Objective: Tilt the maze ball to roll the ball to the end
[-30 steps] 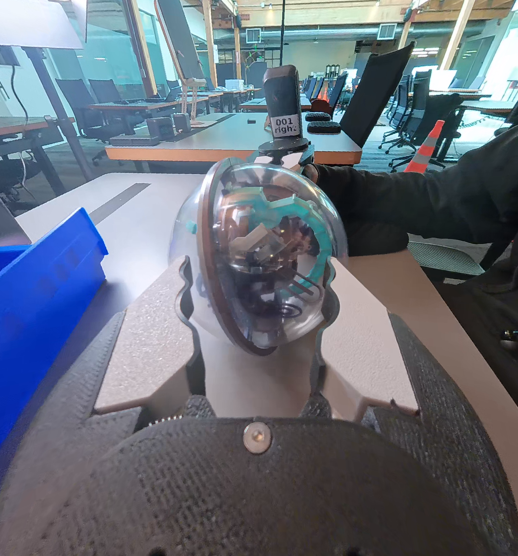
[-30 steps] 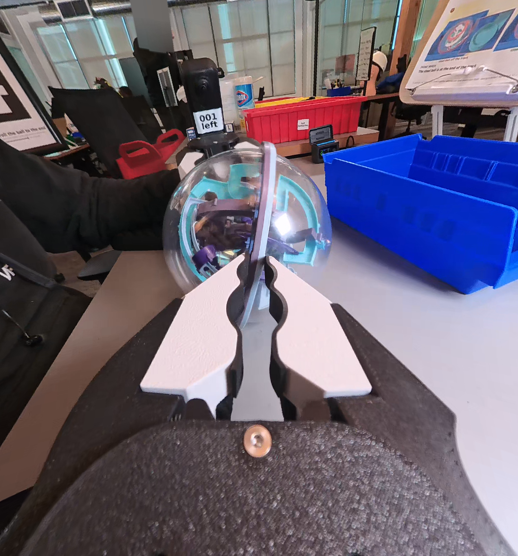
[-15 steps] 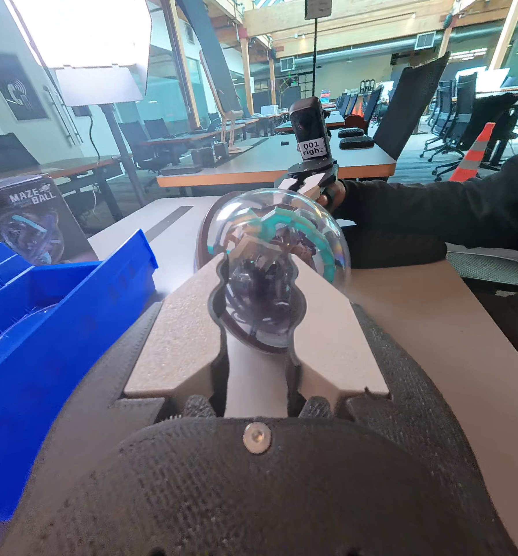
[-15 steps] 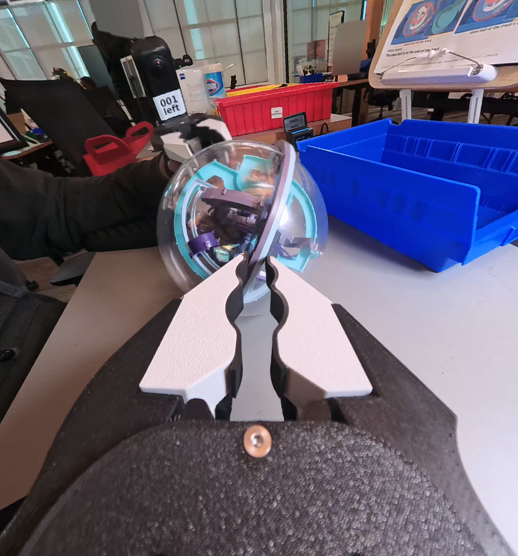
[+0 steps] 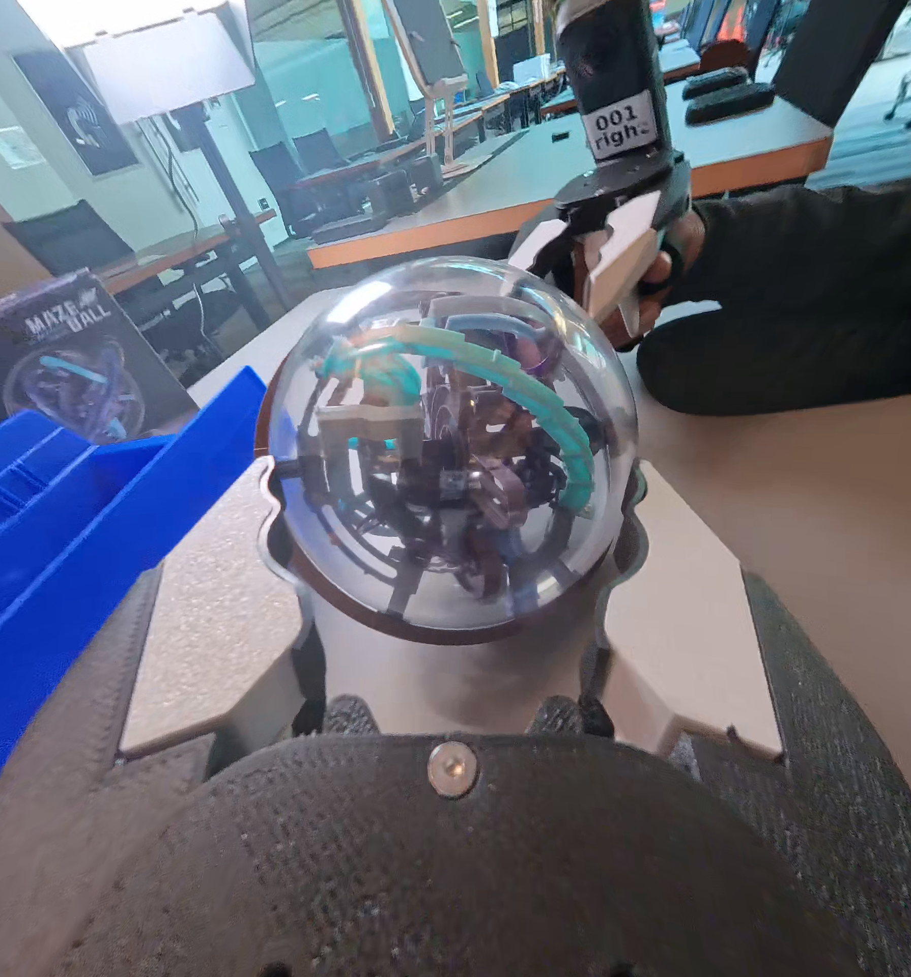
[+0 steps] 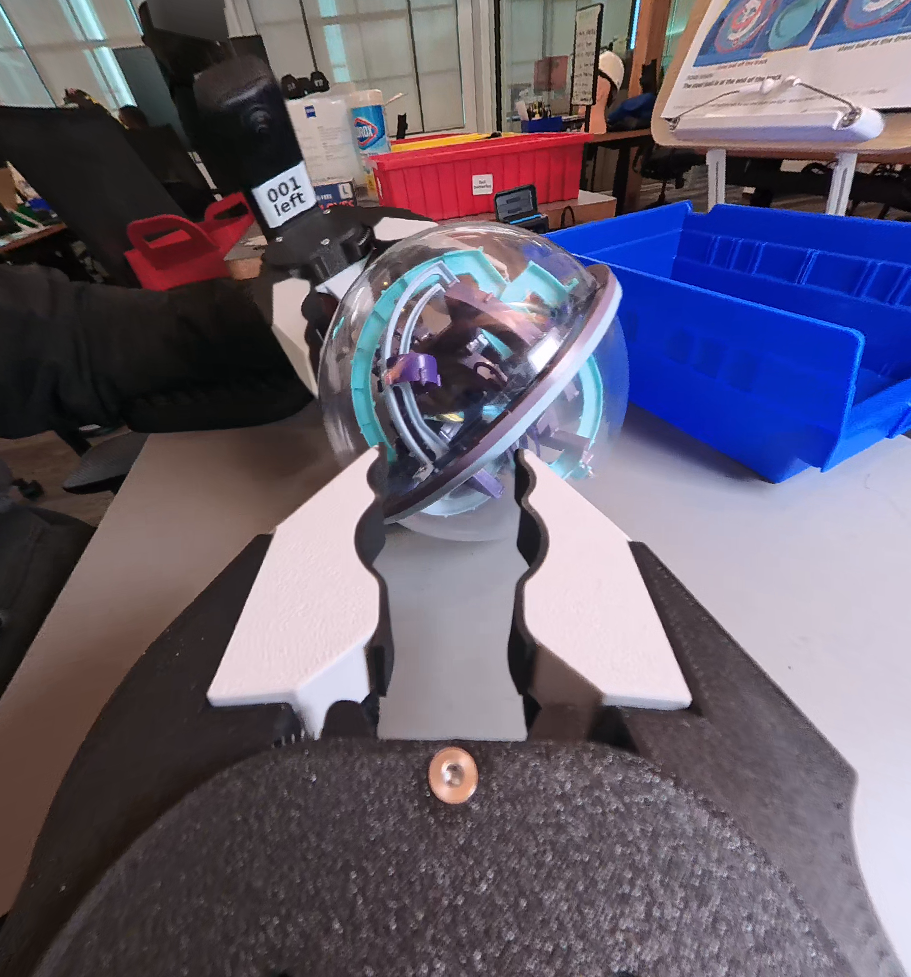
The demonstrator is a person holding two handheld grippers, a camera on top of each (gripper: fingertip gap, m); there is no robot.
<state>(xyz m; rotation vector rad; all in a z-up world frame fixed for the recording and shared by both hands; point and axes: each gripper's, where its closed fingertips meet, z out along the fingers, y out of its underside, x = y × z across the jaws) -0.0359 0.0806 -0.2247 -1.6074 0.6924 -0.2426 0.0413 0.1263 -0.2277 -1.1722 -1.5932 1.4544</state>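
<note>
- Clear plastic maze ball (image 5: 445,449) is hugged by the left gripper (image 5: 451,507), its wide jaws pressed on both sides.
- Right gripper (image 6: 451,476) jaws are apart; the ball's rim (image 6: 501,423) is seen between them, tilted.

The maze ball (image 5: 445,449) between the left gripper's fingers was a glossy, clear plastic shell catching highlights, with smooth teal, purple and grey plastic tracks inside and a dark band round its seam (image 6: 501,423). The fingers (image 6: 305,597) of the right gripper were matt white plastic with a fine grainy texture, edged by black rubbery wavy pads, on a black body (image 6: 443,872) of rough, pebbled finish holding one shiny metal screw (image 6: 452,777). Right of that gripper, the bin (image 6: 760,365) was smooth blue plastic. The table (image 6: 760,581) beneath was smooth and matt.
</note>
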